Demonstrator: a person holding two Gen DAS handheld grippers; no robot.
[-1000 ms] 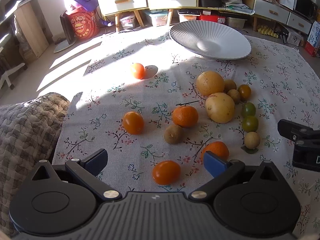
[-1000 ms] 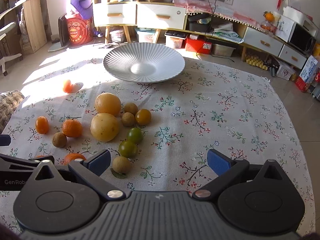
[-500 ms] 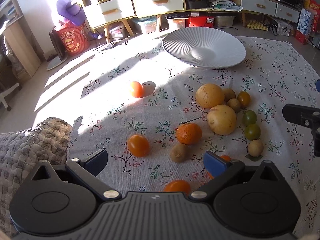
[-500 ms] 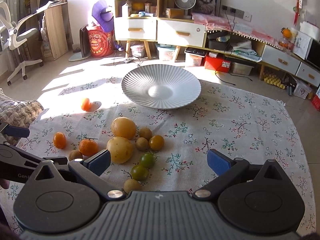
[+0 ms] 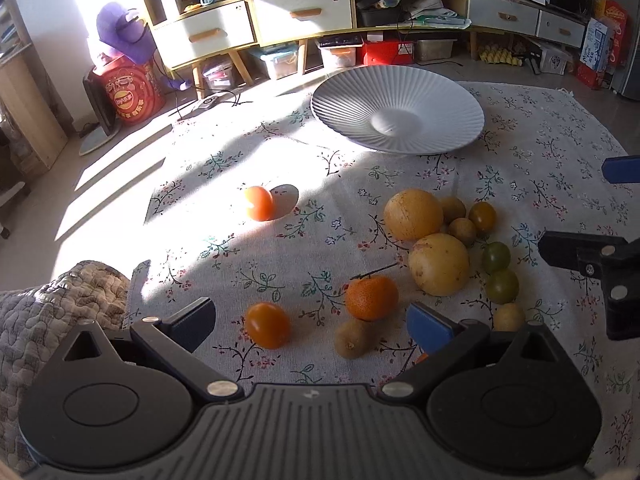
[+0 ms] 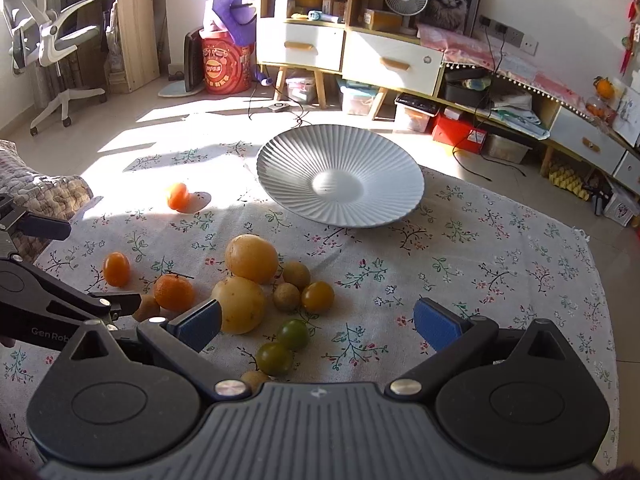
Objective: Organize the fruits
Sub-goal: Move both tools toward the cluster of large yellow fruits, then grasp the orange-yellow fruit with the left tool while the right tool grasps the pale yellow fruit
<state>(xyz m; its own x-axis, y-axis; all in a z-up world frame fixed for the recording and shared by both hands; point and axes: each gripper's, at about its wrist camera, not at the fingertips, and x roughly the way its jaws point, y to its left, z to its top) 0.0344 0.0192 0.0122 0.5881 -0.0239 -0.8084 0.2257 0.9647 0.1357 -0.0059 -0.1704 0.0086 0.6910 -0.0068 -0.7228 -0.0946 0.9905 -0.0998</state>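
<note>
A white ribbed plate stands empty at the far side of the floral tablecloth. Several fruits lie loose near me: two large yellow ones, a stemmed mandarin, orange tomatoes, a kiwi, green tomatoes and small brown fruits. My left gripper is open and empty above the near fruits. My right gripper is open and empty above the green tomatoes.
A quilted cushion lies at the table's near left edge. Low cabinets with drawers, storage boxes, a red drum and an office chair stand on the floor beyond the table.
Both grippers have drawn back and risen, so the plate and fruits sit farther off and more of the room shows. Both stay open; no fruit has moved.
</note>
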